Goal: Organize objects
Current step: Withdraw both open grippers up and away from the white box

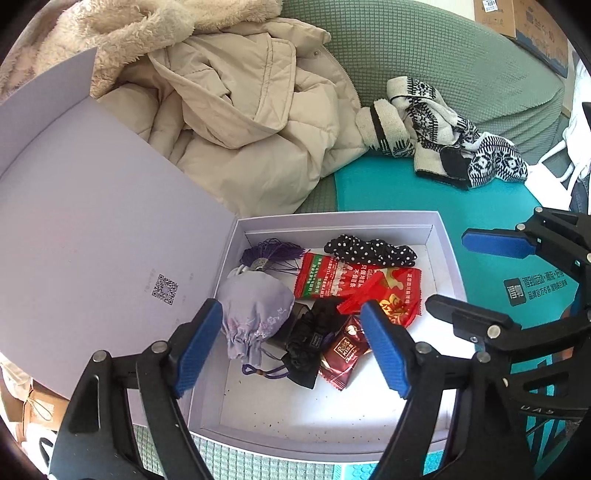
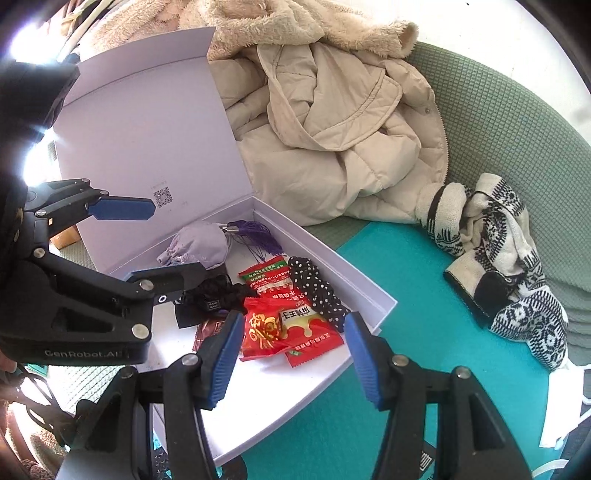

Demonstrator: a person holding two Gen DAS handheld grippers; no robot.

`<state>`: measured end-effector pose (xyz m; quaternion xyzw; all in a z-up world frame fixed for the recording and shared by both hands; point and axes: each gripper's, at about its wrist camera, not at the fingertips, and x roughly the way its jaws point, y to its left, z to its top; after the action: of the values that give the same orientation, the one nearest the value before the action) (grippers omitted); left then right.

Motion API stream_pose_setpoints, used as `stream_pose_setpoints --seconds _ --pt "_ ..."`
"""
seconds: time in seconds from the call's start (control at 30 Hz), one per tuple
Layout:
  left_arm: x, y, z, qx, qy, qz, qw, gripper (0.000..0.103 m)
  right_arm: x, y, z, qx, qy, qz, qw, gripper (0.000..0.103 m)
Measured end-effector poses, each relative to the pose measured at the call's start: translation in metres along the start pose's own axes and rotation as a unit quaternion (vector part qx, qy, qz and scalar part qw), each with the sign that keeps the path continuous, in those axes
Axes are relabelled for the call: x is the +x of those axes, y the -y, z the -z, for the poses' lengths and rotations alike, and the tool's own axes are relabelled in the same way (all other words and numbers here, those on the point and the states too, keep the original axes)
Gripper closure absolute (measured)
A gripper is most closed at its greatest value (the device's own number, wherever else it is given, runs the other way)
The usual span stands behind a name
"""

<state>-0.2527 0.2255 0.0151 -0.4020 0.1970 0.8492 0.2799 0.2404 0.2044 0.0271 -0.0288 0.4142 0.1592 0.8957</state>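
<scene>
A white box [image 1: 448, 254] with its lid [image 1: 92, 221] raised lies on a teal mat. Inside it are a lilac drawstring pouch [image 1: 255, 314], a purple tassel [image 1: 273, 253], red snack packets [image 1: 354, 282], a polka-dot scrunchie [image 1: 369, 249], a black scrunchie [image 1: 310, 339] and a dark red candy wrapper [image 1: 343, 354]. My left gripper [image 1: 291, 349] is open and empty just above the pouch and black scrunchie. My right gripper [image 2: 291, 360] is open and empty above the red packets [image 2: 288, 325]; it also shows in the left wrist view [image 1: 465, 269] at the box's right side.
A beige quilted coat [image 1: 251, 122] with a fleece lining lies behind the box on the green sofa [image 1: 443, 55]. A black-and-white knitted garment [image 1: 443, 129] lies at the right on the teal mat [image 1: 406, 188]. Cardboard boxes [image 1: 524, 26] stand at the far right.
</scene>
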Motion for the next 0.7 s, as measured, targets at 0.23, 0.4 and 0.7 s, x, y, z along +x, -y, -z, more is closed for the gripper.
stream_pose_setpoints --seconds 0.23,0.4,0.7 --pt "-0.043 -0.011 -0.003 -0.03 0.02 -0.005 0.9993 0.026 -0.04 -0.008 -0.003 -0.003 0.024 0.013 1.0 0.046" --pt "-0.076 -0.012 0.002 -0.033 0.035 -0.013 0.9987 0.024 -0.068 -0.014 0.0 0.007 0.043 0.015 0.999 0.036" --pt "-0.126 -0.007 0.027 -0.048 0.049 -0.013 0.9976 0.023 -0.108 -0.028 0.019 0.009 0.049 0.026 0.998 0.036"
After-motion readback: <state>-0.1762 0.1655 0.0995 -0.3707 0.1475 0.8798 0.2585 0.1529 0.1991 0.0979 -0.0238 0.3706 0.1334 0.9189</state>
